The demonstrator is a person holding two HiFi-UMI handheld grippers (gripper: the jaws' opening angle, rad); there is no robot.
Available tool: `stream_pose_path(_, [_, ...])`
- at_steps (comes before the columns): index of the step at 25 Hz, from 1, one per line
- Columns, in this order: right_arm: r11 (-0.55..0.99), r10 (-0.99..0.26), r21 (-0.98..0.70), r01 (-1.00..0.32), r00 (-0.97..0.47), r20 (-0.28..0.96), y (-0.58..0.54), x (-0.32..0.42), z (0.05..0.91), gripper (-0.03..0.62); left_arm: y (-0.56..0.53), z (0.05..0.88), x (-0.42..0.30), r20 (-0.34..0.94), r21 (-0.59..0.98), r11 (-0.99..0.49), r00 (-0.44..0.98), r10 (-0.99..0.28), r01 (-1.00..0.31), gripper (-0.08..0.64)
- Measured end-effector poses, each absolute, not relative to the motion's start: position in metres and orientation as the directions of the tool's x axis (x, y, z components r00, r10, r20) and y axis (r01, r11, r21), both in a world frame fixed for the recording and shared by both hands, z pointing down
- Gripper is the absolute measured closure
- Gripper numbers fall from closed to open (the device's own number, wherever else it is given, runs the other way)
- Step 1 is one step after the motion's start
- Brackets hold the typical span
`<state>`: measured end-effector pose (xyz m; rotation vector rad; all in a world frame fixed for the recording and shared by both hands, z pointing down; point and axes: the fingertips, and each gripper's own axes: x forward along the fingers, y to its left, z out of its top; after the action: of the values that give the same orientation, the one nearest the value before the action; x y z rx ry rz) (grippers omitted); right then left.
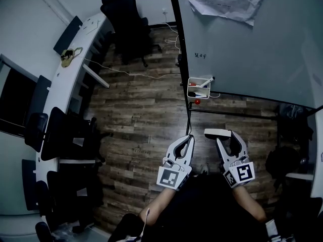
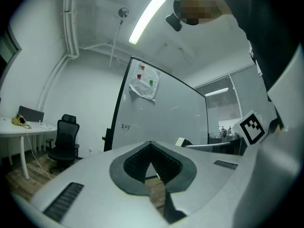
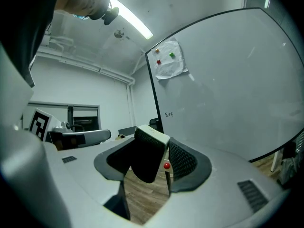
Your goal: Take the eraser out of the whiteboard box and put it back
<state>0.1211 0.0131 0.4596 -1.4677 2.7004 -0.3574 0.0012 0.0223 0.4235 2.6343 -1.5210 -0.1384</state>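
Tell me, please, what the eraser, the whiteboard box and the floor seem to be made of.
Eraser: smooth white shell, probably plastic; dark matte, textured pad below, likely felt.
Whiteboard box: white and thin-walled, looks like plastic, though too small to be sure.
Floor: dark planks with visible grain and seams, either wood or wood-look laminate.

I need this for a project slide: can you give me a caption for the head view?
Right hand-held gripper holds the eraser, out of the whiteboard box; left hand-held gripper shut and empty.

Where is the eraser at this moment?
The eraser is at the lower right of the head view, clamped in the right gripper, below the whiteboard box and outside it.
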Motion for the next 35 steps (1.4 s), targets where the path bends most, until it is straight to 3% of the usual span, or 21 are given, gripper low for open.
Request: stream_pose_path(35, [0.446,-0.881,-0.181,-0.877,-0.466,0.085,0.005,0.08,0.449,0.36,0.013,0.423,-0.053,-0.062,0.154,-0.529,0.526,-0.848,-0.835,0.554])
